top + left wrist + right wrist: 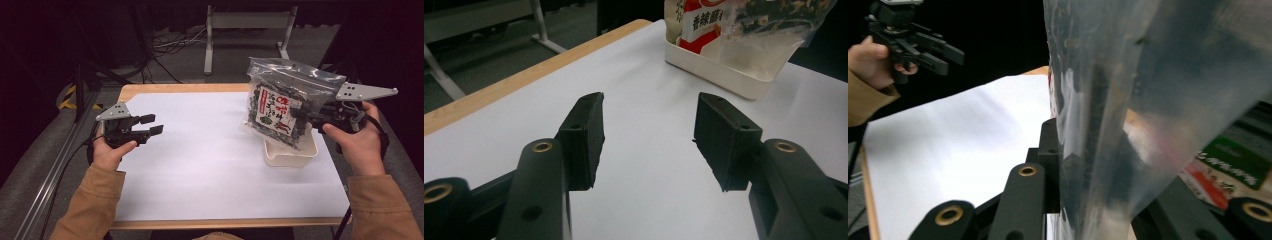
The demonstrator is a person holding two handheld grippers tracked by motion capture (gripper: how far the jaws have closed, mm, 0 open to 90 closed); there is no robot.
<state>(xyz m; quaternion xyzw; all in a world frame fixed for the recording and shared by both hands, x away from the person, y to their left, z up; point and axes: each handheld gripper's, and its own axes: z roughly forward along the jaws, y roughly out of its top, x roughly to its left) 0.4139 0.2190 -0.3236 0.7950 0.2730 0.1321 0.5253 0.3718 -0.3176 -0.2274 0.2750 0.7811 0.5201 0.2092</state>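
Your white table sheet is lit evenly from above and casts almost no shadows, while the room beyond it falls into near black. In your right gripper view the clear snack bag sits too close, blurred and streaked with glare. Your left gripper view stays sharp.

Wide bare tabletop left of the white tray; the snack bag blocks the way above that tray.
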